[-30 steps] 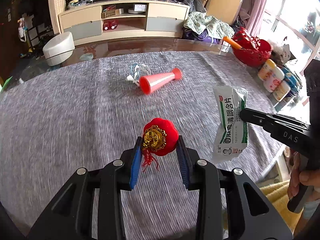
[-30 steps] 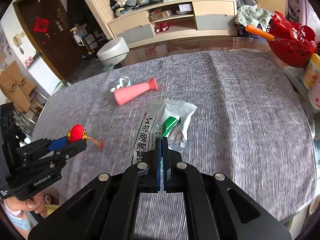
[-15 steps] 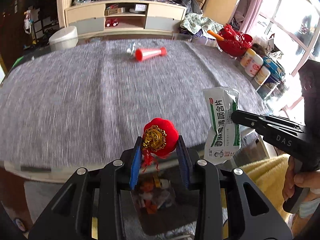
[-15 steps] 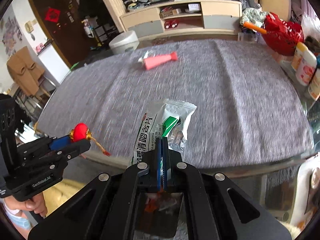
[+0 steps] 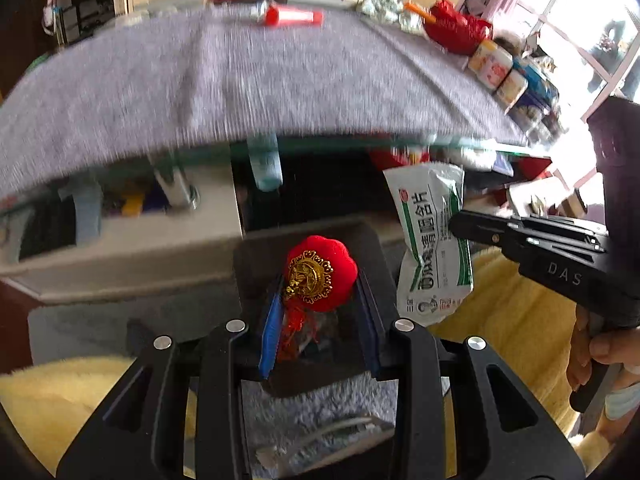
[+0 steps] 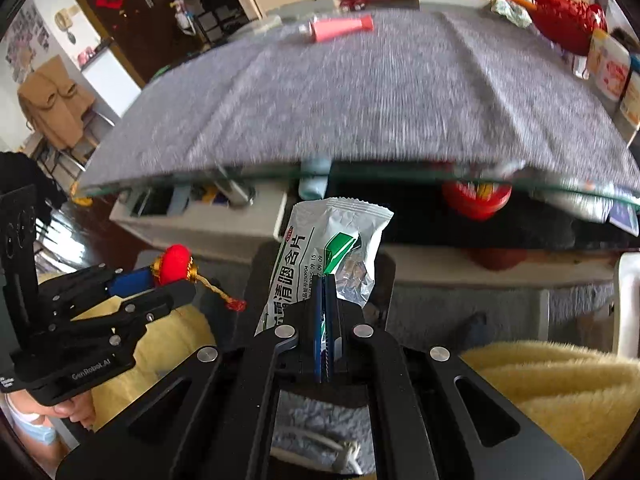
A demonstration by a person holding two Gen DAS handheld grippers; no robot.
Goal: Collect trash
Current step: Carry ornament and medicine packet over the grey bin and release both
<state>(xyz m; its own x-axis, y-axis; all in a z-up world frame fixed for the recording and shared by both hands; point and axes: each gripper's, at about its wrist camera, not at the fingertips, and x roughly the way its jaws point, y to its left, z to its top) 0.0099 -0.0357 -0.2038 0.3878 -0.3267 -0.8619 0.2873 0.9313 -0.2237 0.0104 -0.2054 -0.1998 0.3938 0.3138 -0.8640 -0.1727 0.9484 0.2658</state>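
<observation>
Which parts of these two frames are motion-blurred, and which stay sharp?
Left wrist view: the grey tablecloth and the shelf under the table smear, while the red ornament in the fingers is crisp. Right wrist view: same streaked cloth, sharp lozenge packet; window glare washes out the left view's upper right corner.

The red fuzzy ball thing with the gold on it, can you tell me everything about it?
The red ornament is a small plush, pumpkin-shaped lantern with a gold filigree cap and a red tassel on a gold cord. The left gripper is shut on it, its blue pads pressing on both sides. It hangs in the air beyond the table's edge, above a dark bin on the floor. Nothing else touches it.
</observation>
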